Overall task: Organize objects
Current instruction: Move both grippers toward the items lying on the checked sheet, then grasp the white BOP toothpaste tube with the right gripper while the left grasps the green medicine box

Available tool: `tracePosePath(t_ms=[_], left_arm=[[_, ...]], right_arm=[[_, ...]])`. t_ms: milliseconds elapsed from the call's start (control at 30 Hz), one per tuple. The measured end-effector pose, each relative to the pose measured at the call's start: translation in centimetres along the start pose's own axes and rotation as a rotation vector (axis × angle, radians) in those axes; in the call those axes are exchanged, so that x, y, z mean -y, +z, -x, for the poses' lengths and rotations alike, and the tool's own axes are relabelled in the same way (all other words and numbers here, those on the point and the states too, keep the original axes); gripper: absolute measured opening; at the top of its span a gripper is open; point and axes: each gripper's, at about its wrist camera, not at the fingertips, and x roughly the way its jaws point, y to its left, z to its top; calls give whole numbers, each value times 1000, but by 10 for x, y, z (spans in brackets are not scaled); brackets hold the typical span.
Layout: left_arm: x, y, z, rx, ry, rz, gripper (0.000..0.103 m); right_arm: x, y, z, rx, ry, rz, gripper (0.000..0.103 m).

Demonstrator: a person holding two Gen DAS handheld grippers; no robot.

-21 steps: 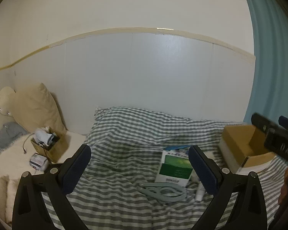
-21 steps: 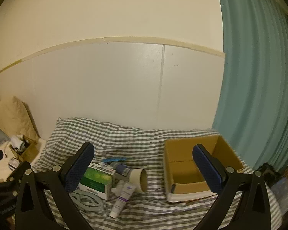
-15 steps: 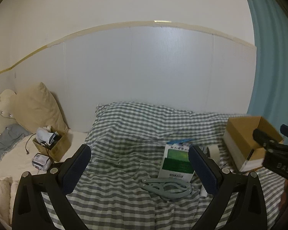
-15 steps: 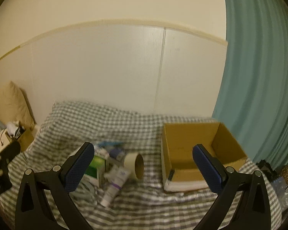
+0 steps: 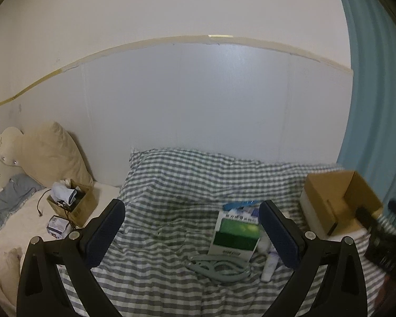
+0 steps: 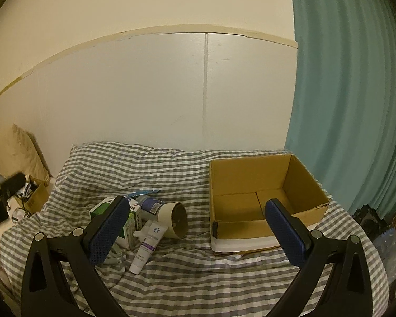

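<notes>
Bedding in grey-and-white check [image 6: 187, 272] carries every task item. Left gripper [image 5: 191, 233] and right gripper [image 6: 196, 231] both hover above it, jaws spread wide, holding nothing. Open cardboard box [image 6: 264, 198] sits toward the bed's right edge, beside the teal curtain [image 6: 356, 92]. Left of the box, well apart from it, lies a cluster: green-and-white carton [image 5: 235, 233], white tube [image 6: 146, 248], tape roll [image 6: 173, 219] on its side, grey hanger [image 5: 219, 265] and a bottle [image 6: 149, 204]. Small brown box [image 5: 71, 202] stands near the pillow [image 5: 51, 155].

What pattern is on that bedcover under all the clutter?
The bedcover has a grey-and-white check, turning to stripes nearer the camera; the right wrist view shows it best.
</notes>
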Motion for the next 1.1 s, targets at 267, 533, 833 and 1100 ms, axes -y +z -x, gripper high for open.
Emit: tracePosePath(t_ms=[267,533,833,1100], left_arm=[[9,-6,-17,9,-1,-7,103],[-13,-41,-61,-112,36,-38,103],[-16,-67,-100,-240,19,-59,103],[-9,-91,-137,-311,6,-82,103]], right_arm=[[-5,-5,-2,-21,-3,22,103],[-26,-26,-33,-93,-10,44,101],[-57,-44,-62,-131,-5,68,90],[-81,-75,-120,-289,39,132,81]])
